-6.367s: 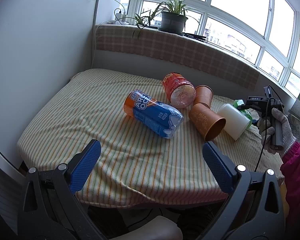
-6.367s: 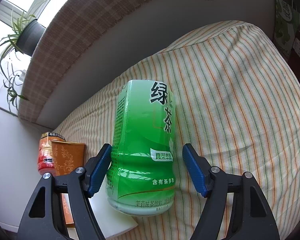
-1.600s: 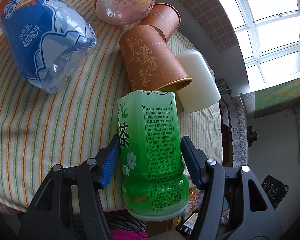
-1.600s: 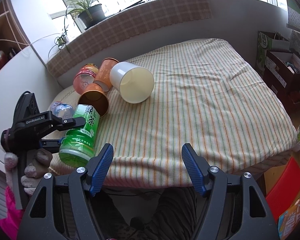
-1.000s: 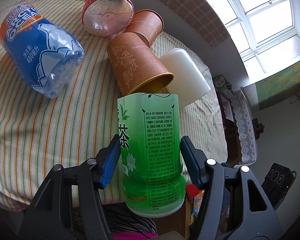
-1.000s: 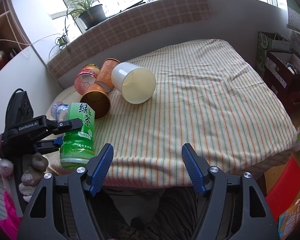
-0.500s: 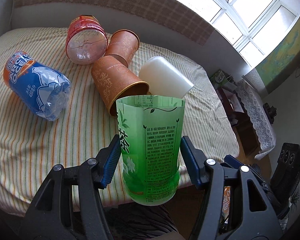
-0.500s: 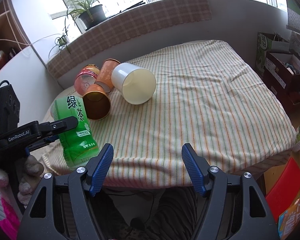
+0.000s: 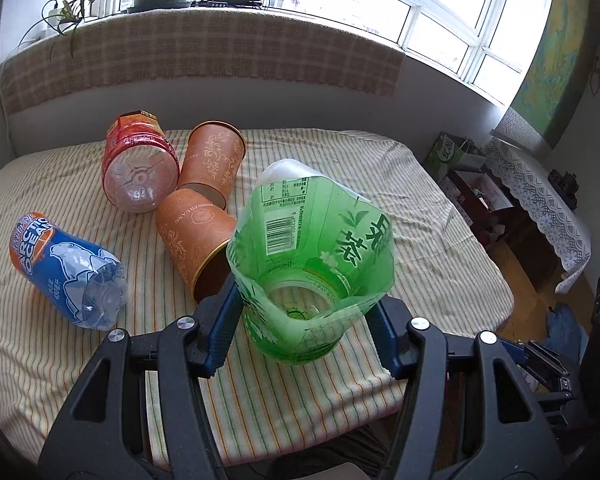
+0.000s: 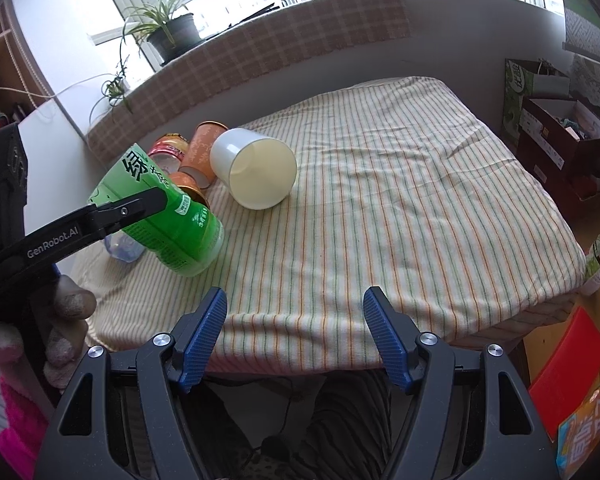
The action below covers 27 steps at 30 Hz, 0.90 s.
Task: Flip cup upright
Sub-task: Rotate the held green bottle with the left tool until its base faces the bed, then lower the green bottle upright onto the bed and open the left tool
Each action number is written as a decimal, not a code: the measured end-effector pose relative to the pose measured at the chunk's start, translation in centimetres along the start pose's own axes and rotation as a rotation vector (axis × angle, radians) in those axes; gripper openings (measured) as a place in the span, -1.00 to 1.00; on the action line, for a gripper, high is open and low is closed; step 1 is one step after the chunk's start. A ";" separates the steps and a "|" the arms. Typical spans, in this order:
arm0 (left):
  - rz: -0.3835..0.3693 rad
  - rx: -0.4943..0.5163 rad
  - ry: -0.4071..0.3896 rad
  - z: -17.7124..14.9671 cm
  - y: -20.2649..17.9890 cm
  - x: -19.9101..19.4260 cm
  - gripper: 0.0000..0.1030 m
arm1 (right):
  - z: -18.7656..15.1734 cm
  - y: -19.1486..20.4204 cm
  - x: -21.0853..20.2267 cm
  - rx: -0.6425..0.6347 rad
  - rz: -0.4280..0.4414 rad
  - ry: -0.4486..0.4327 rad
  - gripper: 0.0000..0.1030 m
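A green tea-label cup sits between the blue pads of my left gripper, which is shut on it. Its cut open mouth faces up toward the left wrist camera. In the right wrist view the green cup leans left, its base low over the striped cloth near the front left; I cannot tell whether it touches. A gloved hand holds that gripper. My right gripper is open at the front edge with nothing between its fingers.
Lying on the striped cloth are two brown paper cups, a white cup, a red bottle cup and a blue one. Boxes stand on the floor at right.
The left gripper has turned the green cup from pointing away to mouth-up and brought it down toward the cloth. The right gripper has stayed where it was.
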State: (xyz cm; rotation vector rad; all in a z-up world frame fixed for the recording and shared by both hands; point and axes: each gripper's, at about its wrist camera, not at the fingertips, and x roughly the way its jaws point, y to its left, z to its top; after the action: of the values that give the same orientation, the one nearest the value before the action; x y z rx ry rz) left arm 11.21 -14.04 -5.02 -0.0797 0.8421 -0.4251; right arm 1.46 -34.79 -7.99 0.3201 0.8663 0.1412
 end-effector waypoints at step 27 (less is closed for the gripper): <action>0.011 0.045 0.039 -0.4 -1.2 1.5 0.36 | 0.0 -0.1 -0.1 0.007 -0.002 -0.002 0.37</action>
State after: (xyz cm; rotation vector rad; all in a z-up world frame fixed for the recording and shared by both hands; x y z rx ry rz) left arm 11.36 -15.69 -6.07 -0.0255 0.8706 -0.4360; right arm 1.39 -34.90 -7.96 0.3261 0.8656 0.1364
